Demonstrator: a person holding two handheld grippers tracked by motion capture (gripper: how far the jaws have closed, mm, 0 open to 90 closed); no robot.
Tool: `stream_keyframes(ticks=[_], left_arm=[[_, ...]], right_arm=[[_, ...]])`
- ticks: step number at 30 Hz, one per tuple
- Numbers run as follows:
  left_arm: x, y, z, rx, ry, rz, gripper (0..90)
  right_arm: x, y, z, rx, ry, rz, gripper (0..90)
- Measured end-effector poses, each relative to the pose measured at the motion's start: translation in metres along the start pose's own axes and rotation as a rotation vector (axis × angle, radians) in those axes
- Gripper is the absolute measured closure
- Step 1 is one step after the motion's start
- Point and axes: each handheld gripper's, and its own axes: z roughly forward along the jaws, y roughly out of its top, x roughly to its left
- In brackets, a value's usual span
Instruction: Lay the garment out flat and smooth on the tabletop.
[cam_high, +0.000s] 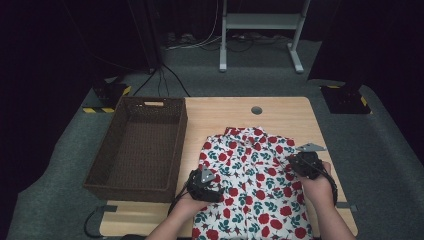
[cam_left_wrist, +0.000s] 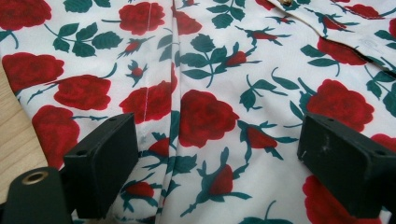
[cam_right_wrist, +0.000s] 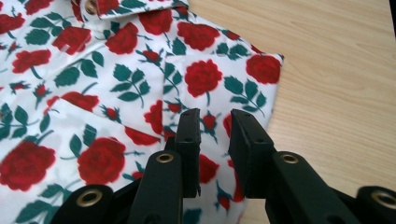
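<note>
A white shirt (cam_high: 255, 170) printed with red roses and green leaves lies flat on the wooden table (cam_high: 220, 112). My left gripper (cam_high: 205, 176) rests at the shirt's left side, and in the left gripper view its jaws (cam_left_wrist: 215, 149) stand wide apart over the fabric (cam_left_wrist: 210, 70), gripping nothing. My right gripper (cam_high: 303, 161) is at the shirt's right edge. In the right gripper view its jaws (cam_right_wrist: 215, 119) stand a narrow gap apart just above a folded sleeve corner (cam_right_wrist: 224, 74), and no cloth is pinched between them.
A dark wicker basket (cam_high: 150, 101) stands empty at the table's left side. Bare wood (cam_right_wrist: 336, 70) lies right of the shirt, with a cable hole (cam_high: 256, 110) near the far edge. A metal stand (cam_high: 260, 22) and cables are on the floor behind.
</note>
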Motion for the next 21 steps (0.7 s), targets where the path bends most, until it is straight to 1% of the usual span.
stream_keyframes(ticks=[3,7,9,12,16,17,21], left_arm=[[0.000,0.000,0.000,0.000,0.000,0.000,12.8],[0.000,0.000,0.000,0.000,0.000,0.000,12.8],[0.000,0.000,0.000,0.000,-0.001,-0.001,12.9],[0.000,0.000,0.000,0.000,-0.001,0.001,12.8],[0.000,0.000,0.000,0.000,-0.002,-0.001,13.1],[0.000,0.000,0.000,0.000,-0.002,-0.002,13.1],[0.000,-0.001,-0.001,-0.001,-0.002,0.000,13.3]], right_arm=[[-0.004,-0.006,-0.001,0.001,0.000,0.012,73.1],[-0.006,-0.014,0.000,0.002,0.010,0.024,73.0],[-0.005,-0.019,0.001,0.003,0.022,0.036,72.5],[-0.003,-0.027,0.006,0.012,0.036,0.038,71.8],[-0.001,-0.037,0.011,0.016,0.054,0.053,69.9],[-0.001,-0.039,0.012,0.014,0.058,0.051,68.7],[-0.003,-0.046,0.012,-0.012,0.076,0.078,67.9]])
